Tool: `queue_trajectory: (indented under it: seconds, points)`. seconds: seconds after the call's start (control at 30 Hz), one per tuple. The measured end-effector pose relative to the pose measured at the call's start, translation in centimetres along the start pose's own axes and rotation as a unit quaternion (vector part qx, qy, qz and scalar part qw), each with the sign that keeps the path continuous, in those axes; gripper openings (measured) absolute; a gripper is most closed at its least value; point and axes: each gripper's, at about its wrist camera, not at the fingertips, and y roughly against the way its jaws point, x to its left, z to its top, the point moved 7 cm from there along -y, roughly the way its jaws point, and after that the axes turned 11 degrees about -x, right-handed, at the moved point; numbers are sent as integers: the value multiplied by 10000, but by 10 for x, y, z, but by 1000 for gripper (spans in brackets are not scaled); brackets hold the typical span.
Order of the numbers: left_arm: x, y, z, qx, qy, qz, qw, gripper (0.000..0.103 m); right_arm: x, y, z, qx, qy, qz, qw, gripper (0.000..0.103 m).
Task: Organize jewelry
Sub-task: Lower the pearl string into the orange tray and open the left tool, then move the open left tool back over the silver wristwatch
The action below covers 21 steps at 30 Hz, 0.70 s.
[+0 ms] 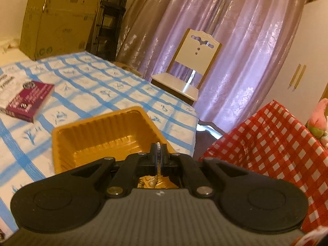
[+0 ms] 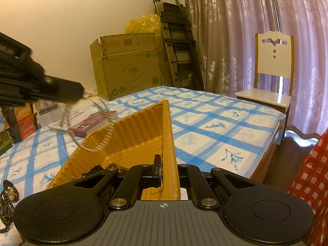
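Note:
A gold plastic tray (image 1: 98, 141) sits on the blue-checked bed (image 1: 106, 86). My left gripper (image 1: 158, 160) is shut on a thin chain necklace (image 1: 157, 155) and holds it over the tray's near rim. In the right wrist view the left gripper (image 2: 81, 92) comes in from the left, and the necklace (image 2: 96, 131) hangs from it in a loop above the tray (image 2: 131, 135). My right gripper (image 2: 168, 172) is shut on the tray's right rim. A dark bead string (image 2: 114, 166) lies inside the tray.
A wristwatch (image 2: 10, 190) and a beaded strand (image 2: 6, 211) lie on the bed at the left. Books (image 2: 88, 123) and boxes (image 2: 18, 123) are behind the tray. A cardboard box (image 2: 127, 65), ladder (image 2: 178, 41), white chair (image 2: 270, 69) and red-checked cloth (image 1: 272, 155) stand around.

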Motion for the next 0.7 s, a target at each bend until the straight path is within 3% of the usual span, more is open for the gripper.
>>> queue_trajectory:
  seconds: [0.13, 0.7]
  points:
    - [7, -10, -8, 141, 262, 72, 9995, 6, 0, 0, 0, 2, -2, -3, 10000, 6]
    - [45, 21, -21, 138, 129, 779, 9968, 22, -1, 1, 0, 5, -9, -7, 10000, 5]
